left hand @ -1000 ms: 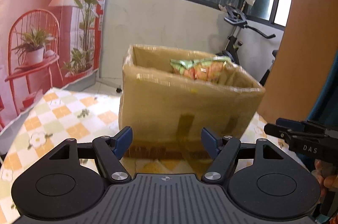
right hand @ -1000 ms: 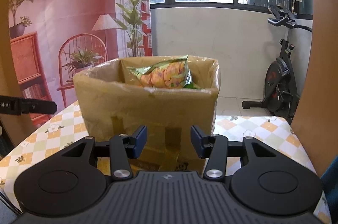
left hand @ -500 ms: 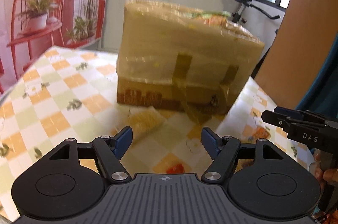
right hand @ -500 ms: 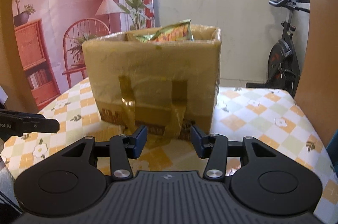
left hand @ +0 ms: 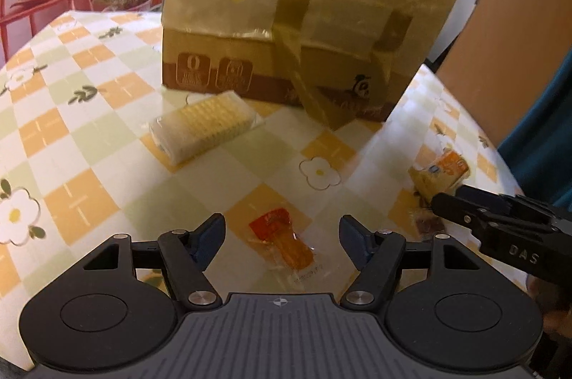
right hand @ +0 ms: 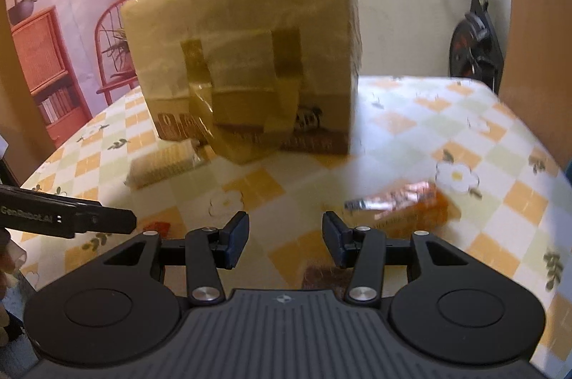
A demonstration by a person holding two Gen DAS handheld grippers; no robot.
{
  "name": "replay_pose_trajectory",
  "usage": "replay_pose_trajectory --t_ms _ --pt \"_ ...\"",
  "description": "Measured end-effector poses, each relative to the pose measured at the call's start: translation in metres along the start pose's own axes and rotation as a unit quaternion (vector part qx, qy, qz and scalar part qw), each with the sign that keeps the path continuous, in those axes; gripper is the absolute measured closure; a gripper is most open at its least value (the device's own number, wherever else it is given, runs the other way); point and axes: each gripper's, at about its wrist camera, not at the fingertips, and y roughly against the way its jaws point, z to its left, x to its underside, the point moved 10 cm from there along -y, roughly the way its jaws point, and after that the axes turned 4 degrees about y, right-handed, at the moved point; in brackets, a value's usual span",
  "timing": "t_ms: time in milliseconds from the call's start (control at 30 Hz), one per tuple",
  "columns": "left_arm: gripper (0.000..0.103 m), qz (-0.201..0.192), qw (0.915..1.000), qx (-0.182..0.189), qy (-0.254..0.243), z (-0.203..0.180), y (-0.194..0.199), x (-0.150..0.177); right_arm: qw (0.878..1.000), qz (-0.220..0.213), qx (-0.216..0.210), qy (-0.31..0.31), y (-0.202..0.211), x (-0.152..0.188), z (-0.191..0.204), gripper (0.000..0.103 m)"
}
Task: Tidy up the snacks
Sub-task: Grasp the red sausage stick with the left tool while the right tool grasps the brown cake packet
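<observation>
A taped cardboard box (left hand: 296,21) stands at the back of the checkered table (left hand: 82,136); it also shows in the right wrist view (right hand: 246,57). A clear pack of yellow wafers (left hand: 205,125) lies in front of its left corner. A small orange-red sachet (left hand: 282,243) lies between the fingers of my open, empty left gripper (left hand: 282,241). An orange snack pack (right hand: 407,203) lies just right of my open, empty right gripper (right hand: 285,236). The same pack shows in the left wrist view (left hand: 439,173). A dark brown snack (right hand: 325,277) lies under the right gripper.
The right gripper's arm (left hand: 500,229) reaches in at the right of the left wrist view. The left gripper's arm (right hand: 64,218) reaches in at the left of the right wrist view. An exercise bike (right hand: 475,32) stands behind the table. A brown panel (left hand: 511,32) is at the right.
Both grippers have tilted down from the box top toward the table. The snacks lying on the tablecloth have come into view. Both grippers stay open.
</observation>
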Motion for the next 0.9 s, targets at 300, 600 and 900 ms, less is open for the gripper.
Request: replay_pose_trajectory --t_ms 300,600,900 --pt "0.041 0.020 0.9997 -0.010 0.005 -0.003 -0.022 0.011 1.000 0.014 0.002 -0.025 -0.005 0.019 -0.013 0.054" --pt "0.073 0.006 0.9996 -0.024 -0.012 -0.003 -0.026 0.011 0.998 0.032 0.019 -0.045 -0.009 0.033 -0.025 0.053" --pt "0.075 -0.009 0.9997 -0.020 -0.007 0.007 -0.019 0.012 0.998 0.050 0.029 -0.020 -0.020 0.043 -0.013 0.042"
